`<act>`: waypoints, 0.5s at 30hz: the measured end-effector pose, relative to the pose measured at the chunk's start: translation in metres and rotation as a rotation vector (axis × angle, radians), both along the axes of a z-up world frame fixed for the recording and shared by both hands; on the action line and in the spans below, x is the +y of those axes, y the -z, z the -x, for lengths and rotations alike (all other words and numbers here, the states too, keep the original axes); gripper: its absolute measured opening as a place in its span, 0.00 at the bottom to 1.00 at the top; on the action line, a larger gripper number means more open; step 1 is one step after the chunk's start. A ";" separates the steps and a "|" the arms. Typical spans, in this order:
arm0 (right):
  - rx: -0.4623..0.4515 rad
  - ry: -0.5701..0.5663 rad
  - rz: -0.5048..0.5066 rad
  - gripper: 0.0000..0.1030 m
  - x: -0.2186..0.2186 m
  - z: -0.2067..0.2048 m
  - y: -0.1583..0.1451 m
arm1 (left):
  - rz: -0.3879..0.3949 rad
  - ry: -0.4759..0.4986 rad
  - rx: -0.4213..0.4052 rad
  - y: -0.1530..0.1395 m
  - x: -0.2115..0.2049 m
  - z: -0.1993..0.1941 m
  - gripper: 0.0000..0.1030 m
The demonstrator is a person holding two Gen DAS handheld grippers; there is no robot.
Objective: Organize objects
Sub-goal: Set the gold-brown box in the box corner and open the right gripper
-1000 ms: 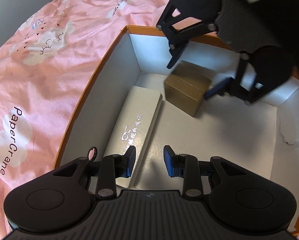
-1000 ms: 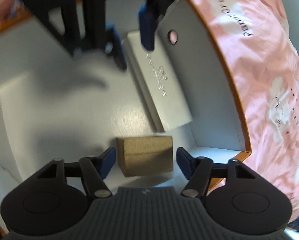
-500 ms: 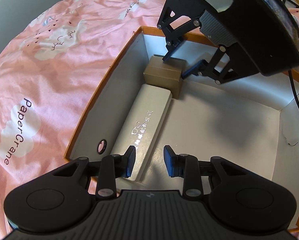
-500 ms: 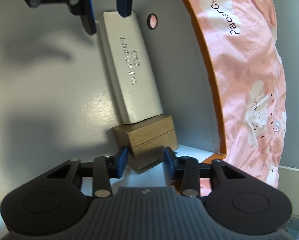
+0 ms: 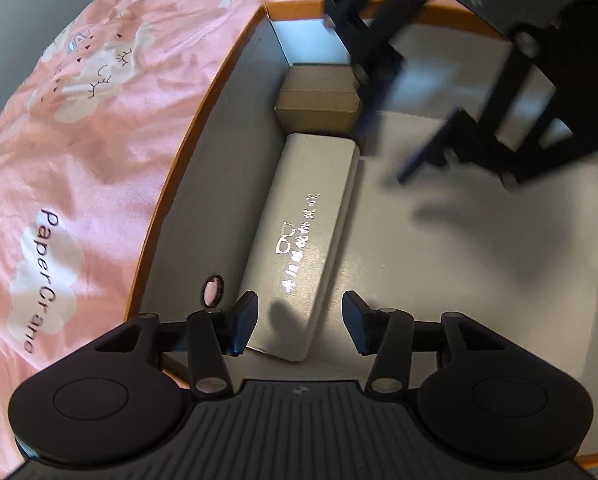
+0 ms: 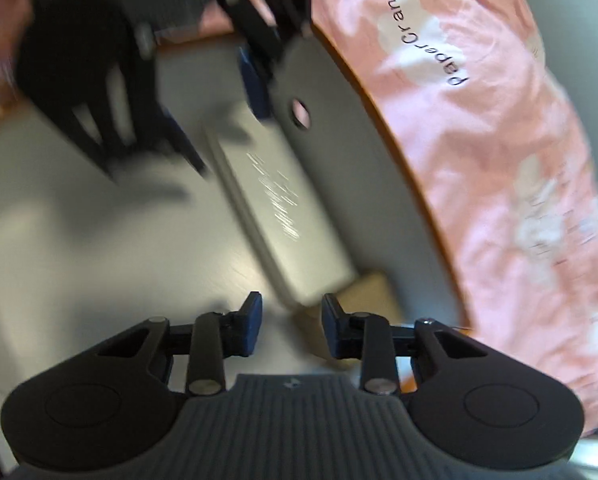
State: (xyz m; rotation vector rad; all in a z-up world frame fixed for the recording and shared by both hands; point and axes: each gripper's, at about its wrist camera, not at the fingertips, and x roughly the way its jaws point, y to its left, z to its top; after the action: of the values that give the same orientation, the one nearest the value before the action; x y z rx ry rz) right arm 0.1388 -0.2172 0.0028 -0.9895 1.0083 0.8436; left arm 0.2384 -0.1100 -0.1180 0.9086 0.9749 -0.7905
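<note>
A white glasses case (image 5: 307,240) lies along the left wall of an orange-rimmed white box (image 5: 219,200). A small brown cardboard box (image 5: 319,100) sits in the far corner, touching the case's far end. My left gripper (image 5: 299,328) straddles the near end of the case; its jaws are opening and the pads stand off it. My right gripper (image 5: 403,132) hovers, blurred, just right of the brown box. In the right wrist view, blurred by motion, the right gripper (image 6: 293,330) is closing with nothing between its fingers, above the case (image 6: 283,208) and brown box (image 6: 373,296). The left gripper (image 6: 219,120) shows at the top.
Pink bedding (image 5: 91,152) with white clouds and "PaperCrane" lettering surrounds the box on the left. A round finger hole (image 5: 213,290) pierces the left wall near my left gripper. The box's white floor (image 5: 459,280) stretches right of the case, partly in shadow.
The brown box went from mid-floor into the far corner against the case's end. The right gripper let it go, narrowed and lifted away. The left gripper's jaws widened around the case's near end.
</note>
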 end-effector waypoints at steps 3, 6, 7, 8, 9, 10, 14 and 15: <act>0.047 0.051 -0.023 0.12 0.021 -0.002 0.009 | -0.056 0.044 -0.053 0.010 -0.003 0.005 0.56; 0.080 0.138 -0.035 0.07 0.018 -0.008 0.020 | -0.101 0.057 -0.092 0.018 -0.004 0.007 0.56; 0.094 0.158 -0.045 0.07 0.017 -0.010 0.021 | -0.109 0.063 -0.104 0.020 -0.004 0.007 0.56; 0.110 0.184 -0.055 0.07 0.015 -0.011 0.023 | -0.115 0.070 -0.109 0.021 -0.005 0.008 0.57; 0.122 0.206 -0.063 0.07 0.014 -0.012 0.023 | -0.114 0.074 -0.105 0.022 -0.005 0.008 0.57; 0.134 0.230 -0.071 0.07 0.013 -0.013 0.023 | -0.112 0.072 -0.103 0.022 -0.005 0.008 0.57; 0.120 0.290 -0.102 0.03 0.012 -0.013 0.015 | -0.109 0.072 -0.106 0.021 -0.007 0.008 0.58; 0.127 0.303 -0.111 0.03 0.012 -0.013 0.014 | -0.108 0.069 -0.104 0.021 -0.007 0.008 0.58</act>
State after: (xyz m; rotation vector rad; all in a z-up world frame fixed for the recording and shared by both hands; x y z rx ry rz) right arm 0.1518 -0.2052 -0.0107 -0.6743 1.1727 0.7074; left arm 0.2309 -0.1171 -0.1385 1.0716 0.9053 -0.7465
